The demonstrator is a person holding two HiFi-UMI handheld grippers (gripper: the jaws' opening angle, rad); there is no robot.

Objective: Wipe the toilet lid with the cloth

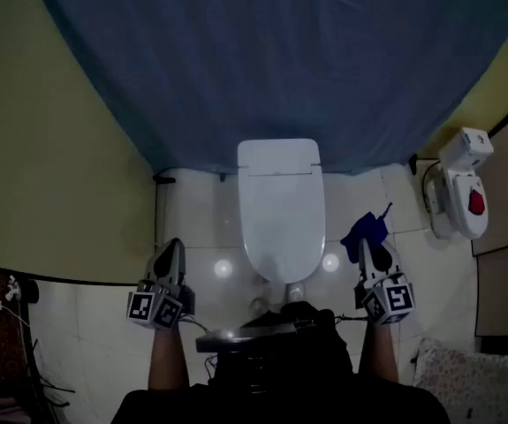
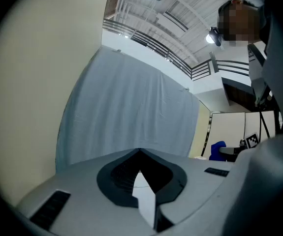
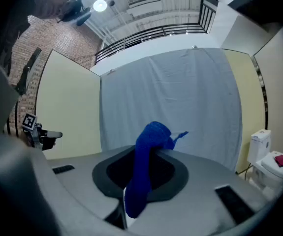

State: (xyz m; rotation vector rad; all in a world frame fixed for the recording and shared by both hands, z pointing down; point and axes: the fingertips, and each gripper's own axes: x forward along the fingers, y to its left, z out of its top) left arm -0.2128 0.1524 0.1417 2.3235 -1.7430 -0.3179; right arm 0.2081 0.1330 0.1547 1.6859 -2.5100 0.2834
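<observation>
Wall (image 1: pixel 50 148) of pale yellow fills the left side, and a dark blue curtain (image 1: pixel 271 60) hangs across the back, behind the toilet. The left hand-held gripper (image 1: pixel 172 250) is held low over the pale tiled floor (image 1: pixel 196 223), to the left of the toilet and clear of it. In its own view the two jaws meet at their tips with nothing held between them. The person's left forearm (image 1: pixel 167 360) runs back from it toward the bottom edge. The white toilet (image 1: pixel 279 162) stands in the middle, against the curtain. Its toilet lid (image 1: pixel 280 215) is down and bare, its front end pointing toward the person, between the two grippers. Right of the lid, the right hand-held gripper (image 1: pixel 366 247) is closed on the cloth (image 1: pixel 368 230), a dark blue piece that sticks up past the jaw tips. In the right gripper view the cloth also trails down between the jaws. The cloth is beside the lid's right edge and not touching it. Farther right, near the yellow wall on that side, a second white fixture (image 1: pixel 455 179) stands on the floor with a small red thing (image 1: pixel 476 201) on it.
</observation>
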